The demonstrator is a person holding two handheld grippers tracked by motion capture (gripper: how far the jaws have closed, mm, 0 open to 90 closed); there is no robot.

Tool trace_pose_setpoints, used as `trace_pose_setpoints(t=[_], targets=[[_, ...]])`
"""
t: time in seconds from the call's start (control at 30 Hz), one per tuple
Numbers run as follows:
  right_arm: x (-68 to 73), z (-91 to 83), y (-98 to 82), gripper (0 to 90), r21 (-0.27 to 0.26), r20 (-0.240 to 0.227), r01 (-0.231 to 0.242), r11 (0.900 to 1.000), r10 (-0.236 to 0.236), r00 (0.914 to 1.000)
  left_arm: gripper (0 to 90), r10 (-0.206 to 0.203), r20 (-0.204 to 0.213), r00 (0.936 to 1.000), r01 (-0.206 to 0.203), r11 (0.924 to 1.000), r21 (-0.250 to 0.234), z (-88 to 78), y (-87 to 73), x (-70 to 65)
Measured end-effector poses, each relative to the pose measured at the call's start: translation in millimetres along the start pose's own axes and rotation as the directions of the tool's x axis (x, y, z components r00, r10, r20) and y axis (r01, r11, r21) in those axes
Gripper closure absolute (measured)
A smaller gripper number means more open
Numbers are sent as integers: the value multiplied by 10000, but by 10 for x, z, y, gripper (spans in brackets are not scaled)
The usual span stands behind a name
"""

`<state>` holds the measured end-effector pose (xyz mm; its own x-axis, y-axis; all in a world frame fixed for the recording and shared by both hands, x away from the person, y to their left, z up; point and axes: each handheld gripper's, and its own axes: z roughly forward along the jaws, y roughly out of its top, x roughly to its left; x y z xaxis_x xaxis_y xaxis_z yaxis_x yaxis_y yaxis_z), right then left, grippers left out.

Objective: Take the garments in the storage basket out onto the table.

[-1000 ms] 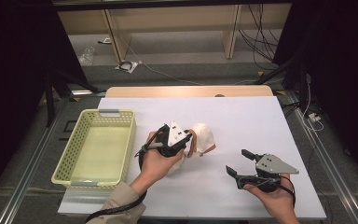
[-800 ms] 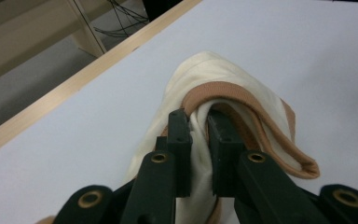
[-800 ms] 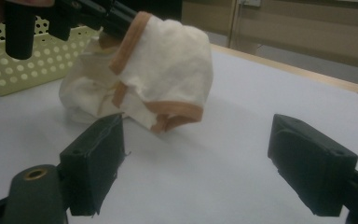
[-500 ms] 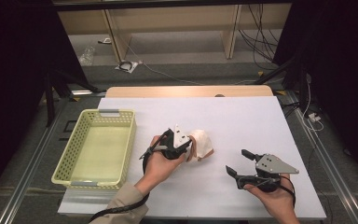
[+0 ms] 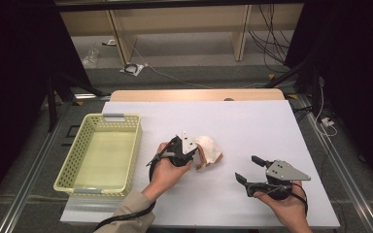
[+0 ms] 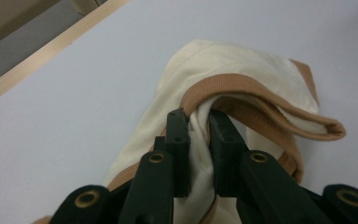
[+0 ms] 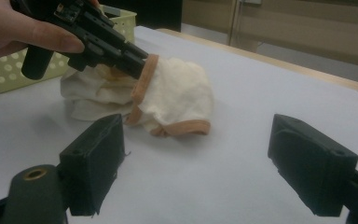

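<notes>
A white table (image 5: 252, 126) with a light wooden strip along its far edge carries two things: a pale yellow perforated basket (image 5: 66, 167) at its left side, and a crumpled cream garment with tan trim (image 5: 211, 148) lying near the middle, well apart from the basket

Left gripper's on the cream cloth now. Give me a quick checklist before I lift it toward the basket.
1. Left gripper shut on the cream cloth: ok.
2. Amount of cloth held: a fold near the tan trim; cannot tell if it will hold.
3. Cloth free of the right gripper: ok, it is open and apart.
4. Yellow basket holds nothing: ok.
5. White table between cloth and basket unobstructed: ok.
</notes>
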<state>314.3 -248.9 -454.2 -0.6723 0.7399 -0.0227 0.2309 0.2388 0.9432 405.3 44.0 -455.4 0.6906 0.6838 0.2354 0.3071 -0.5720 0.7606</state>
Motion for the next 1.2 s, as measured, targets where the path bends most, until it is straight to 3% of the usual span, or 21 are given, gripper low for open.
trace_pose_setpoints(t=[0.33,0.7,1.0,1.2], targets=[[0,5,-5,193,88,-20,-3,10000,3,10000,697,113,-57,9999,-110,9990,426,51,-48,18],[3,14,-10,193,97,-26,-20,10000,21,10000,318,246,152,9996,-253,9984,512,-112,-80,77],[2,28,-19,192,210,-24,-32,9998,33,10000,137,-271,701,9972,255,9994,238,-453,-252,171],[11,40,-19,192,368,-14,-24,9993,25,10000,26,-814,1265,9886,833,9965,-105,-629,-405,159]])
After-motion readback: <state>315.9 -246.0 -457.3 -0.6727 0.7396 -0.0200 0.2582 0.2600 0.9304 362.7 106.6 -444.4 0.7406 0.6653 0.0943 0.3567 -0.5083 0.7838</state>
